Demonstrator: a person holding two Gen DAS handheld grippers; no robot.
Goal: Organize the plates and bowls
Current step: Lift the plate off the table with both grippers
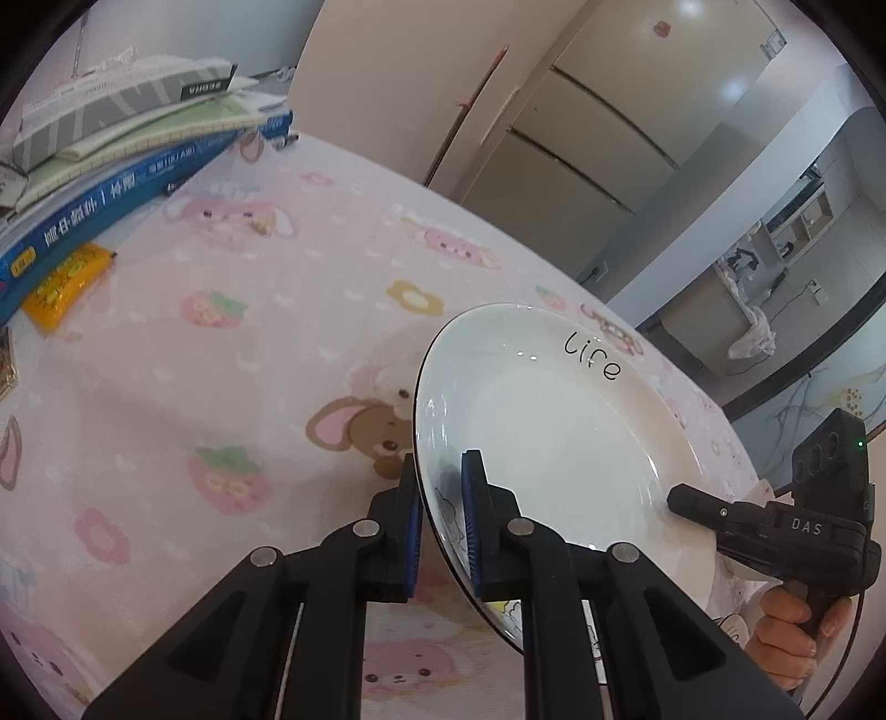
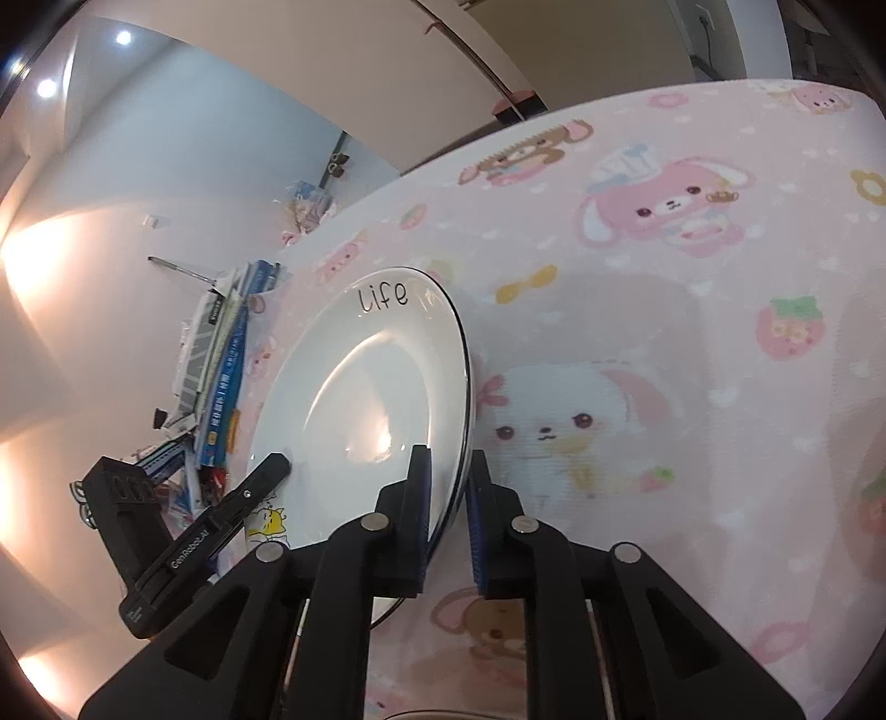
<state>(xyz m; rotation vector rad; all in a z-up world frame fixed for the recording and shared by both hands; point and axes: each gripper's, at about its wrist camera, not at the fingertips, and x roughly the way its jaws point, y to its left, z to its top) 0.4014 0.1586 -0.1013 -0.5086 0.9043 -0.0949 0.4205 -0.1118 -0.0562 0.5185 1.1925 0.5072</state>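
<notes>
Both views show strong fisheye curvature with dark vignetted corners. Illumination is bright, soft and indoor. Ceiling lights [image 2: 123, 37] appear as round hotspots; warm overexposed glare washes the wall [image 2: 33, 260]. The white plate [image 2: 365, 399] carries specular highlights. The tablecloth [image 1: 232, 354] print looks slightly soft, with faint shadows.

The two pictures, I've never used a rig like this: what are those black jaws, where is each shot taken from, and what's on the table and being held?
No robot arm here: a person holds a two-finger gripper in each hand, each carrying a fisheye camera looking along its fingers. The left wrist view shows the left gripper, with the other gripper and the hand holding it at the right. The right wrist view shows the right gripper. Both pinch opposite edges of one white plate marked "Life", tilted over a pink cartoon tablecloth. A stack of books lies at the table's far side.
</notes>
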